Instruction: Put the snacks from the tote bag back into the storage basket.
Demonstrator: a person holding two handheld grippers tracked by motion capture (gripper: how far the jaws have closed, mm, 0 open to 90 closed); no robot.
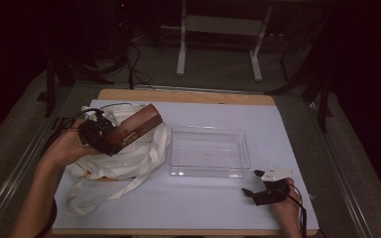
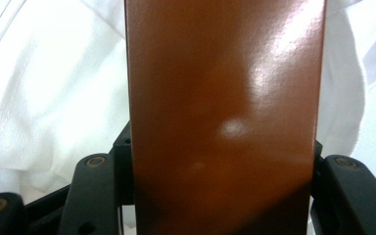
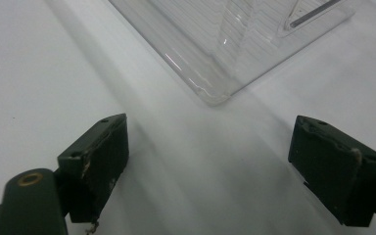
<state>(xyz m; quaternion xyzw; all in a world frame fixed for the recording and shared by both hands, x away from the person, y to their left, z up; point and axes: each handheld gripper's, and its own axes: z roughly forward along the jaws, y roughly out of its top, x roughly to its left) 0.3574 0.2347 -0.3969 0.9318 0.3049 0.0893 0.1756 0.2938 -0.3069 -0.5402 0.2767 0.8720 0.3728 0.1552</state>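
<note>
1. High view first: the left gripper [image 1: 95, 135] has its jaws clamped on a brown box [image 1: 138, 127], lifted and tilted over a white cloth bag [image 1: 129, 158] at the left of the tabletop [image 1: 218, 203].
2. Left gripper view: glossy brown box [image 2: 225, 112] wedged between both jaws, white fabric behind.
3. Mid-tabletop, a clear plastic tray [image 1: 209, 151] sits just right of the bag.
4. Right gripper [image 1: 258, 184] rests near the tray's corner, jaws wide apart, nothing between them.
5. White sheet covers the wooden top; grey carpet and white stand legs [image 1: 181, 49] lie beyond, dark room around.
</note>
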